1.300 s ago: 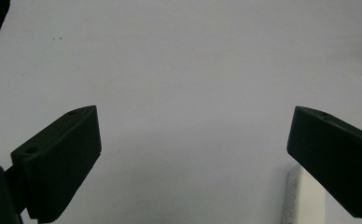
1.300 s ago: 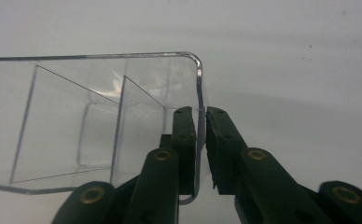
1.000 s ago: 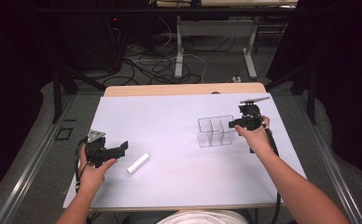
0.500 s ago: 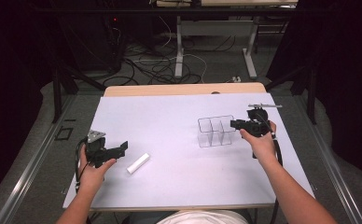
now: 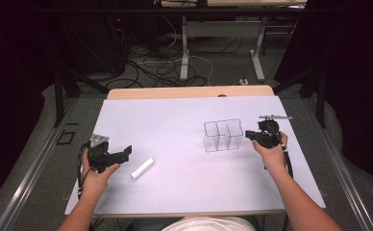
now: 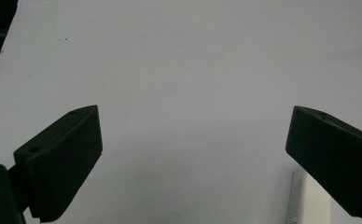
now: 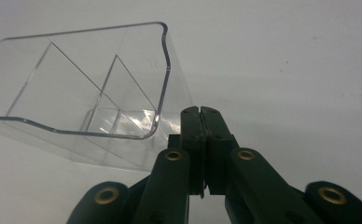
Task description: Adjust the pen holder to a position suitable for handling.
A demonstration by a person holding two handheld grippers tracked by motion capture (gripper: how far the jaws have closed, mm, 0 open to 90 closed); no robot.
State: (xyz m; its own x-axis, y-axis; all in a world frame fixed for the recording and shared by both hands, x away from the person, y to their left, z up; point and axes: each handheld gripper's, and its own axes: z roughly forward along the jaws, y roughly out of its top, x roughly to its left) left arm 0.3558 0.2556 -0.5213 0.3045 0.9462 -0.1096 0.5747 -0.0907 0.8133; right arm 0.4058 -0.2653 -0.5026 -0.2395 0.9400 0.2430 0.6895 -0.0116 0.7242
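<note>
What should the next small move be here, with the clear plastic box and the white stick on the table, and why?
Probably close the left hand-held gripper on the small white cylindrical stick. Its jaws stand wide open with nothing between them, and the stick lies just beside them on the white table. The right hand-held gripper is shut, its tip at the side wall of the clear three-compartment plastic box, apparently steadying it.

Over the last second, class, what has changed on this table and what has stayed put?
The right gripper has come lower and nearer the clear three-compartment box, and its jaws have just been closing; they now meet with nothing between them, beside the box's end wall. The left gripper, open, the white stick and the box kept their places.
</note>
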